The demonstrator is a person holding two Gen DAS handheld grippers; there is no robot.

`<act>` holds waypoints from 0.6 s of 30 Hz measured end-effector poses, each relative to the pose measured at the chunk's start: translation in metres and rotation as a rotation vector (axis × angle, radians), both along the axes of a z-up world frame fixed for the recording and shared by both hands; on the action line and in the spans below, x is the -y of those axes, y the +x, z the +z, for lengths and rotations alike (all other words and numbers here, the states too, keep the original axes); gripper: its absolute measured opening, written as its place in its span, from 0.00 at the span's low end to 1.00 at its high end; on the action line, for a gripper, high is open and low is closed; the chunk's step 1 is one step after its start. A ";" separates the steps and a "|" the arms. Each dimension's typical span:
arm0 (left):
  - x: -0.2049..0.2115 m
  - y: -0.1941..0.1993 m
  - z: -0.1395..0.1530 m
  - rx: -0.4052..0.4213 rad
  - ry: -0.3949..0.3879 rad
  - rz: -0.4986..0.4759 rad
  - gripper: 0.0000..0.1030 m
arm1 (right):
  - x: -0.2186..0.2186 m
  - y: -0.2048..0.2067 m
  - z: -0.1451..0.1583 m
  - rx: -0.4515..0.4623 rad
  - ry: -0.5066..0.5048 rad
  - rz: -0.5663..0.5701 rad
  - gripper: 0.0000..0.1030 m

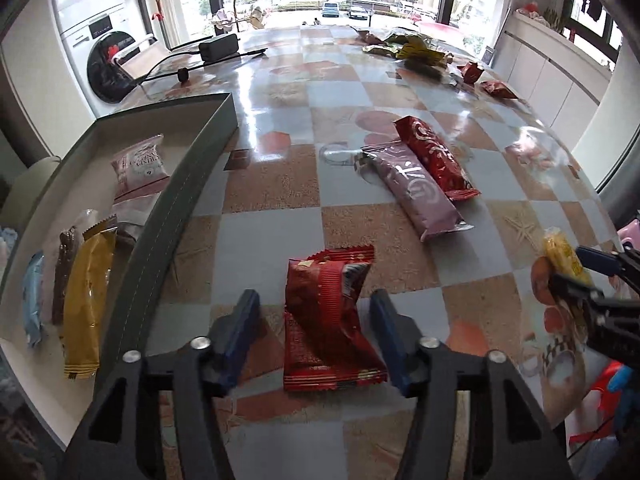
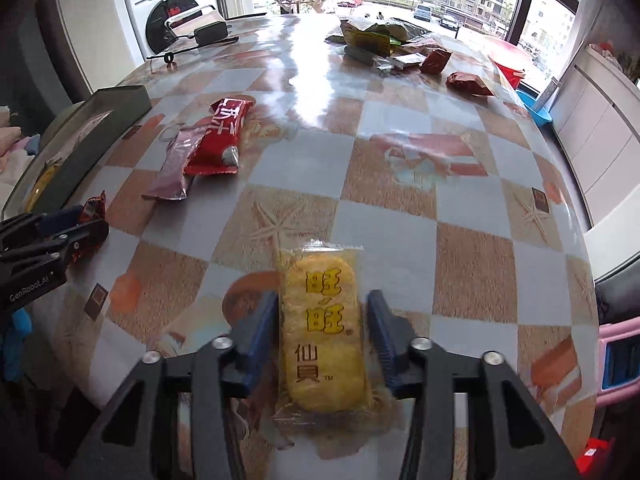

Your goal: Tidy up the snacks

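Observation:
My left gripper (image 1: 314, 312) is open, its blue fingers on either side of a crumpled red snack packet (image 1: 328, 320) lying on the checkered table, with gaps on both sides. My right gripper (image 2: 322, 320) is open around a yellow rice-cracker packet (image 2: 322, 328) on the table; it also shows in the left wrist view (image 1: 564, 256). A grey box (image 1: 160, 220) at the left holds a pink packet (image 1: 138, 162), a yellow packet (image 1: 86, 300), a brown one and a blue one. A purple packet (image 1: 416, 192) and a red packet (image 1: 434, 156) lie side by side mid-table.
More snacks (image 2: 384, 40) are piled at the table's far side, with small red packets (image 2: 468, 82) nearby. A black power adapter (image 1: 220, 46) and cable lie at the far left. A washing machine stands beyond the table. The table edge curves away on the right.

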State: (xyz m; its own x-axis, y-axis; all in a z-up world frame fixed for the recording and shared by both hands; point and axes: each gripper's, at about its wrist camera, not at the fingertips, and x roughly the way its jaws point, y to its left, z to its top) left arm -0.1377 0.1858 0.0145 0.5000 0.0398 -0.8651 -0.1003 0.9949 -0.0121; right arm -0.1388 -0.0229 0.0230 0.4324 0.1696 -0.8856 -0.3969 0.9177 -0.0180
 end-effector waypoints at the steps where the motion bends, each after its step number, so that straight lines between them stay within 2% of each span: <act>1: 0.001 0.002 -0.001 0.004 -0.005 -0.004 0.67 | 0.001 0.000 -0.001 -0.005 -0.011 -0.011 0.74; 2: 0.002 0.003 -0.002 0.007 -0.002 -0.011 0.73 | 0.002 0.002 -0.003 -0.011 -0.016 -0.022 0.83; 5: 0.006 0.004 -0.005 0.035 0.000 -0.024 0.84 | 0.007 0.005 -0.004 -0.008 -0.004 -0.055 0.83; 7: 0.009 0.005 -0.008 0.050 -0.002 -0.027 0.91 | 0.007 0.008 -0.006 -0.008 -0.003 -0.073 0.93; 8: 0.011 0.006 -0.010 0.056 -0.003 -0.037 0.98 | 0.006 0.011 -0.009 -0.017 -0.008 -0.086 1.00; 18: 0.015 0.001 -0.011 0.121 0.005 -0.058 1.00 | 0.005 0.001 -0.013 0.110 0.046 -0.083 1.00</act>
